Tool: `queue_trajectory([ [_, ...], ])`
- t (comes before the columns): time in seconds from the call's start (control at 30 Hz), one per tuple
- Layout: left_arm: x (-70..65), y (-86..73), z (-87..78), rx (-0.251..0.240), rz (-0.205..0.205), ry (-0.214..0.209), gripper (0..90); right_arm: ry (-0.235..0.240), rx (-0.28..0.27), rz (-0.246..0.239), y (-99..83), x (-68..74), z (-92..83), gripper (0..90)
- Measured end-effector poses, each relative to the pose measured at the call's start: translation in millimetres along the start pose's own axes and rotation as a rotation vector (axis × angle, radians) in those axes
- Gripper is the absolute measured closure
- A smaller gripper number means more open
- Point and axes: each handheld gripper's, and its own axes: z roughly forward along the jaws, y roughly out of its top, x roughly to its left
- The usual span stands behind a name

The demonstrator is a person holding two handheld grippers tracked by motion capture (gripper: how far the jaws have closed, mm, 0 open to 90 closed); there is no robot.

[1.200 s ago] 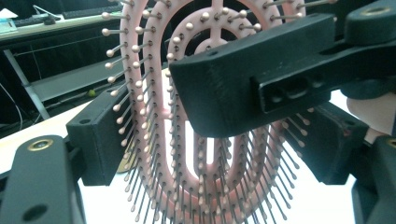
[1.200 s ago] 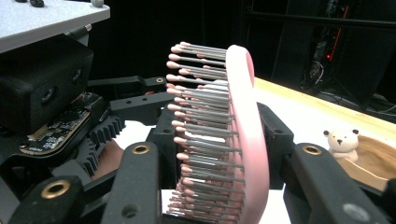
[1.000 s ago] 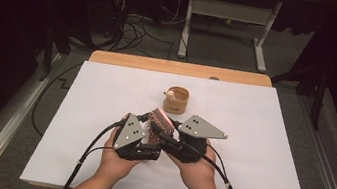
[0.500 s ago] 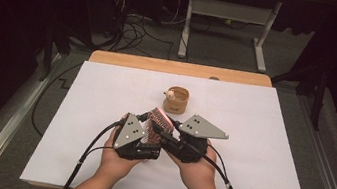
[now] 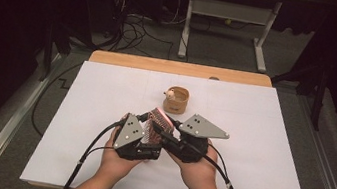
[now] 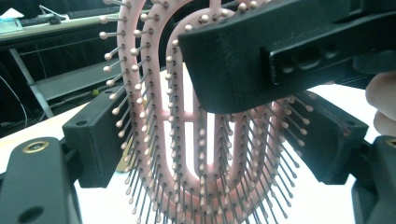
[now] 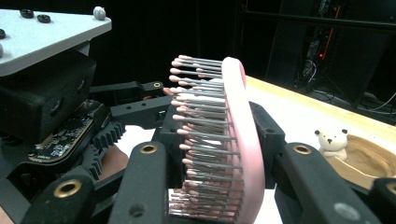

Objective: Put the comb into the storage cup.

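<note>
White table (image 5: 102,115), dark room behind. Your left gripper (image 5: 147,130) sits left of the pink brush (image 5: 158,122), jaws clamped on its sides; the handle's hidden under both grippers. Your right gripper (image 5: 166,133), right of the brush, has just been closing w/ the brush head between its jaws, now clamped on it. Hands haven't shifted vs. before: both palms up, cradling grippers. Wooden bowl (image 5: 178,101) w/ bear sits just beyond brush.

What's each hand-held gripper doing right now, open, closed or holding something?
Left hand-held gripper: closed on the pink hairbrush, jaws on either side of its head.
Right hand-held gripper: closed on the same pink hairbrush.
</note>
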Motion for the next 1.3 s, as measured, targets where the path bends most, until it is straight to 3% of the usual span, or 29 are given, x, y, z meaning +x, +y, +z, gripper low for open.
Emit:
queue_trajectory([
  [0.43,5.4,-2.1,0.7,-0.012,-0.027,-0.057,17.7,-0.008,0.002,-0.011,2.8,-1.8,-0.7,66.4],
  [1.3,17.8,-5.9,1.8,-0.034,-0.077,-0.127,0.2,-0.055,-0.004,-0.018,1.6,-17.4,-12.9,66.4],
])
